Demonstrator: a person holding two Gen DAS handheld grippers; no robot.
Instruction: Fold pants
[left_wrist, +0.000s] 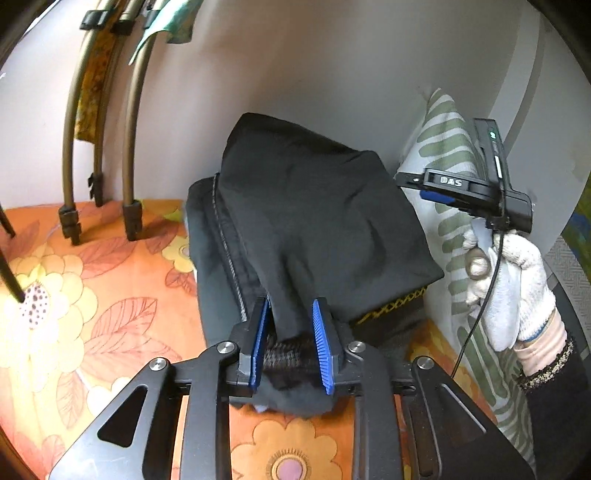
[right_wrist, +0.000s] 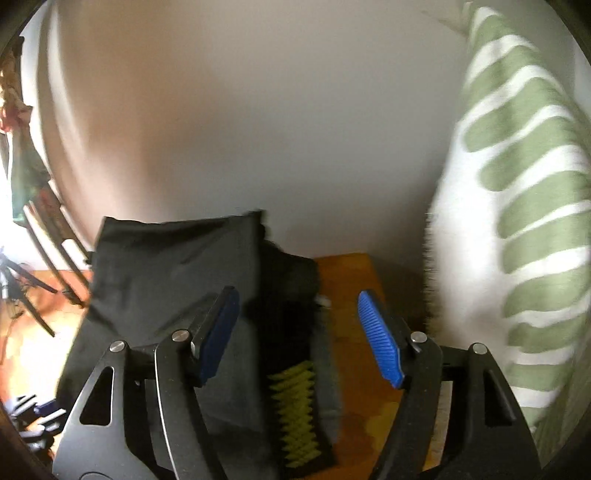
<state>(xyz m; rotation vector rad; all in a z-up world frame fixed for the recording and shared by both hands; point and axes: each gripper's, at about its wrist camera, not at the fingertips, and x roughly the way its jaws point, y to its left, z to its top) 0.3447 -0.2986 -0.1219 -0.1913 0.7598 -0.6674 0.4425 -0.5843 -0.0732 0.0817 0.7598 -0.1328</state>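
One pair of black pants (left_wrist: 317, 221), one green-striped pillow (left_wrist: 448, 147), two tools, three curved poles (left_wrist: 131, 122).

My left gripper (left_wrist: 290, 341) sits low over the bed, blue pads (left_wrist: 320, 345) closed on a bunched edge of the black pants (left_wrist: 314, 221). The pants lie in a folded heap on the orange floral sheet (left_wrist: 110, 295), top layer draped toward me, a stitched seam running down its left side. Yellow zigzag stitching (left_wrist: 400, 302) shows at the right edge. My right gripper (left_wrist: 436, 192) hangs above and right of the heap, apart from it, held in my white-gloved hand (left_wrist: 517, 280); I cannot tell how its jaws stand. Behind it a green-striped pillow (left_wrist: 450, 147) leans on the wall. Curved brown poles (left_wrist: 129, 147) stand at far left.
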